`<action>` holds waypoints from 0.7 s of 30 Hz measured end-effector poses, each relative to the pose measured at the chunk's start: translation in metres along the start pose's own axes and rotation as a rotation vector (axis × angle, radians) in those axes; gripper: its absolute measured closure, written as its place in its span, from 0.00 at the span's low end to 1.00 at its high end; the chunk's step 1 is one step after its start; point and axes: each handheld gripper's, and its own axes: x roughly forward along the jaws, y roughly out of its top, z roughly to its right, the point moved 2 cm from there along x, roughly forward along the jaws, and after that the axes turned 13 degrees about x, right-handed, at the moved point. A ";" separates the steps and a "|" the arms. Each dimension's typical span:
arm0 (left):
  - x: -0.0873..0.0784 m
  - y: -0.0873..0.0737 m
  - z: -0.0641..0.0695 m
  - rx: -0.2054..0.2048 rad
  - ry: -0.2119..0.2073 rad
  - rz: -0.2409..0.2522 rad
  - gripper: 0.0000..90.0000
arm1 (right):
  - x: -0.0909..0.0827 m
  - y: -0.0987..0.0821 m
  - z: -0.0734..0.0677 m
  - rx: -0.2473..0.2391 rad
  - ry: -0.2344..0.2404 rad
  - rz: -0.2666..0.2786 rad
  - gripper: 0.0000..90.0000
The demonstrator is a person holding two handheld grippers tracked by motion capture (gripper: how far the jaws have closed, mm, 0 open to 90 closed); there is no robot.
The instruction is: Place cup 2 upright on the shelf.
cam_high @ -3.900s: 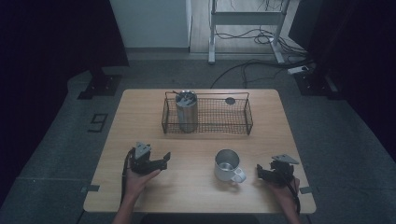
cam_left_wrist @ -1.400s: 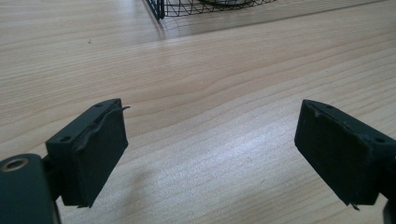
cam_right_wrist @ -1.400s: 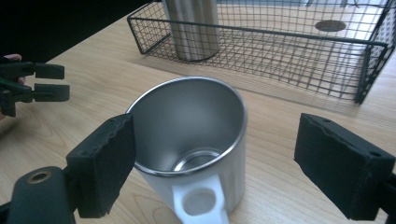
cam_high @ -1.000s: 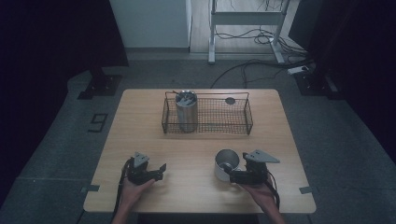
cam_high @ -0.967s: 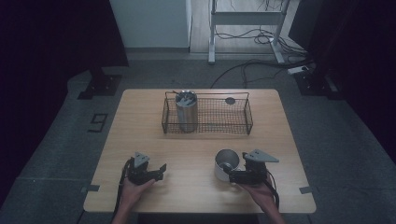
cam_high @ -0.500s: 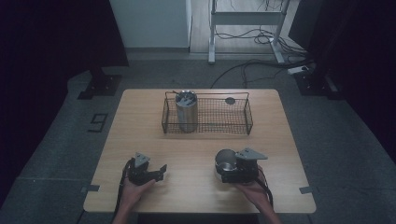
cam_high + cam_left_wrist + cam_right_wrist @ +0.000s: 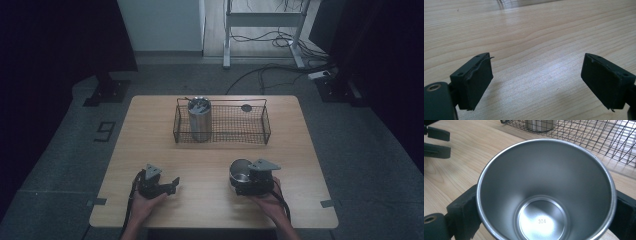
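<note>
Since the earlier frames the right gripper (image 7: 246,184) has come in from the table's front right corner to the steel cup (image 7: 241,171), and now straddles it; the left gripper (image 7: 172,184) hasn't budged. Right jaws have just been closing with the cup between them: in the right gripper view the cup (image 7: 546,192) sits between the two black jaws, one tight against each side of its wall, so it's clamped on the cup. Cup is upright on the table (image 7: 210,155), open end up, near the front edge, right of centre. "304" is stamped in its bottom. Left gripper is near the front edge on the left side, well apart from the cup, jaws spread with nothing but bare wood between them (image 7: 536,82). Wire basket (image 7: 260,131) sits toward the back edge, centred, with a taller steel canister (image 7: 199,120) standing upright in its left end. A small dark disc (image 7: 246,107) lies near the basket's back wall, right of centre.
</note>
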 end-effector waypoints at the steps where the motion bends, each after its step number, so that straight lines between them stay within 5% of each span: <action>1: 0.000 0.000 0.000 0.001 -0.001 0.000 0.11 | 0.000 0.000 0.000 -0.009 -0.003 0.002 0.06; 21: -0.001 0.001 0.001 0.000 -0.002 0.007 0.13 | -0.010 0.005 0.003 -0.009 0.012 0.038 0.07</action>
